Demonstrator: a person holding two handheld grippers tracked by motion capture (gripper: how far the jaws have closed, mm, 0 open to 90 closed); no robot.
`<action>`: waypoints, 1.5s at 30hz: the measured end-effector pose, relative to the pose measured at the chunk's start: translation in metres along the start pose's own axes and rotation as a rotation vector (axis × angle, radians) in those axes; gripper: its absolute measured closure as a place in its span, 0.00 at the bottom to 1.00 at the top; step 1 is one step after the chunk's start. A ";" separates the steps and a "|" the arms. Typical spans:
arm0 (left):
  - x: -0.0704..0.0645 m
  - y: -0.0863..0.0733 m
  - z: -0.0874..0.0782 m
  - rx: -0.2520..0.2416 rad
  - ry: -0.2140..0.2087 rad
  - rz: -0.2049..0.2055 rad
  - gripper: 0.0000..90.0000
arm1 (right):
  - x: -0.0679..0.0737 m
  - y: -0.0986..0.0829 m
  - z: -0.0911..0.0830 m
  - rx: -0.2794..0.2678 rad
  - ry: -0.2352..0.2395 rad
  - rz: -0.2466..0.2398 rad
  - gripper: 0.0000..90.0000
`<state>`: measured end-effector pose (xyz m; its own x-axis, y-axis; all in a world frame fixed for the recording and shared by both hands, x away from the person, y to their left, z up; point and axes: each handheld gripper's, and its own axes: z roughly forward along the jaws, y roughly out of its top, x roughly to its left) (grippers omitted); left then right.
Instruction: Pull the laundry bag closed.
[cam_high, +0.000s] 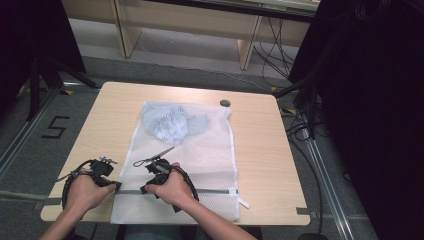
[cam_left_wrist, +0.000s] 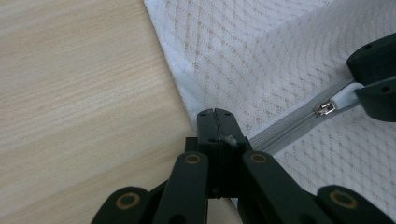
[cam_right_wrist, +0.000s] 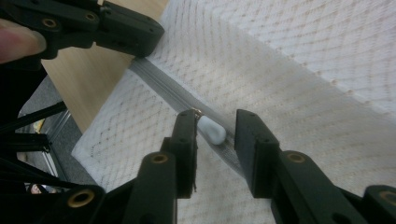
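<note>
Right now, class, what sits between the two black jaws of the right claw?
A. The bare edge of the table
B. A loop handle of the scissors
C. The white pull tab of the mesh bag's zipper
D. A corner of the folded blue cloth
C: in the right gripper view the right claw has its jaws apart on either side of the white pull tab on the mesh bag zipper.

A big black number 5 (cam_high: 54, 127) is marked on the grey floor (cam_high: 30, 150), left of the surface (cam_high: 115, 105).
</note>
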<state>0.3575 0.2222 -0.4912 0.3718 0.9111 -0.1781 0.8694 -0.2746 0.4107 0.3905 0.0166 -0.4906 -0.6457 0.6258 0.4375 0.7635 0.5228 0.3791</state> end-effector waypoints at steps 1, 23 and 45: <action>0.000 0.000 0.000 -0.002 -0.003 0.000 1.00 | 0.000 0.000 0.002 0.016 -0.013 0.006 0.79; -0.002 0.000 0.000 -0.004 0.013 0.019 1.00 | 0.013 0.005 0.005 0.041 -0.067 -0.076 0.97; -0.002 0.000 0.000 -0.005 0.012 0.019 1.00 | 0.006 -0.005 -0.025 0.023 -0.105 -0.104 0.97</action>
<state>0.3568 0.2204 -0.4911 0.3839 0.9095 -0.1592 0.8606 -0.2900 0.4186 0.3820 0.0034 -0.4697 -0.7175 0.6245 0.3084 0.6936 0.6000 0.3987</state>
